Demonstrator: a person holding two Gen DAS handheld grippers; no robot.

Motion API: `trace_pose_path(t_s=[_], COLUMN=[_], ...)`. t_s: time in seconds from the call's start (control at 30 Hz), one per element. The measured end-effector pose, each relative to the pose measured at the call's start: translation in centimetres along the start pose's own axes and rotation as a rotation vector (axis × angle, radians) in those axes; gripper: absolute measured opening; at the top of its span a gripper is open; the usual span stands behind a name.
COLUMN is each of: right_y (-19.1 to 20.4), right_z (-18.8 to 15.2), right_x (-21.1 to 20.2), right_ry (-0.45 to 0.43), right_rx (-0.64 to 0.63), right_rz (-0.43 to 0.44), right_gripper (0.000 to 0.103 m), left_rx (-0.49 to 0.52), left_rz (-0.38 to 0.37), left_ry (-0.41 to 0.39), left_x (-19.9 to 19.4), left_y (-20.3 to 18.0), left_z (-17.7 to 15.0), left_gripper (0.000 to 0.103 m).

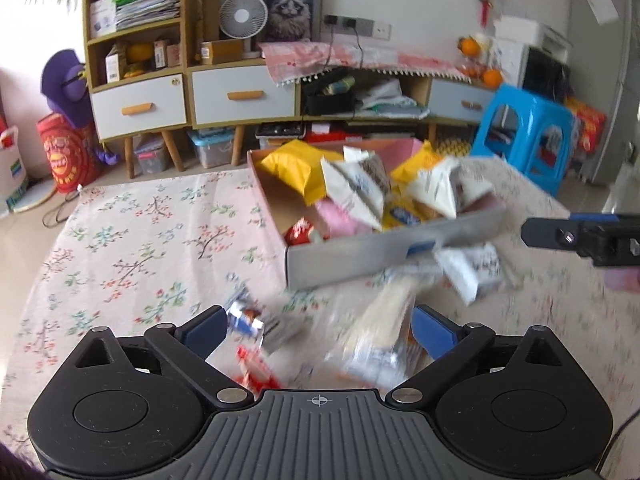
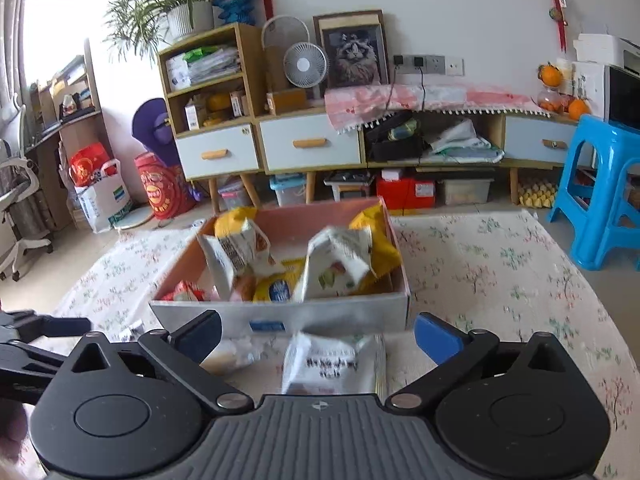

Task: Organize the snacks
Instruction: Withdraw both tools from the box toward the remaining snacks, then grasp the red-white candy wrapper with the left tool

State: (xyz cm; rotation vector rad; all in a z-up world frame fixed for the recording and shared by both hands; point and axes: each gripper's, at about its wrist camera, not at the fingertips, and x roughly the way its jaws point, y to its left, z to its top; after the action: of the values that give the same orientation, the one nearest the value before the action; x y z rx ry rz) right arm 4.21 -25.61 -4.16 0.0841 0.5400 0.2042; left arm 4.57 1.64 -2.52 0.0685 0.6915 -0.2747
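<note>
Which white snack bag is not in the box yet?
The white bag with dark lettering lying flat on the flowered cloth, just in front of the box, between the open right gripper's fingers. The other white bags stand inside the box.

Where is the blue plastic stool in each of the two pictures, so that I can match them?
Left wrist view: the blue plastic stool stands at the right, behind and right of the snack box.
Right wrist view: the blue plastic stool is at the far right edge, right of the snack box.
Shared landmark: the framed cat picture on the cabinet.
</note>
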Motion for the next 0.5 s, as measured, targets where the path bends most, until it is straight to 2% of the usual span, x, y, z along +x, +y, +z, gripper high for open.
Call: trace_pose_path(t_s=[0.13,0.3,0.4,0.5], right_y=[-0.4,-0.8,-0.6,-0.1], right_z=[-1.3,-2.2,-2.9,-3.2], right_x=[0.4,1.4,2.1,2.8], right_ry=[0.058,0.109,0.123,0.139], right_rx=[0.059,0.152,0.166,0.155], right_rz=[-0.001,-0.026,-0.054,-0.070], right_gripper=[0.093,0.093,0.093,0.093], left_rx=[0.040,0.038,0.053,0.054], left_rz=[0.002,0.022,0.048,0.056], left_ry=[0.036,0.084,0.131,0.125], left_x=[-0.6,-0.2,0.1,-0.1], left_y=[0.3,0.6,0.6,0.9], left_z=[-1.8,-3.5,-3.9,-4.1], left_gripper=[0.100,0.100,0.100,0.100])
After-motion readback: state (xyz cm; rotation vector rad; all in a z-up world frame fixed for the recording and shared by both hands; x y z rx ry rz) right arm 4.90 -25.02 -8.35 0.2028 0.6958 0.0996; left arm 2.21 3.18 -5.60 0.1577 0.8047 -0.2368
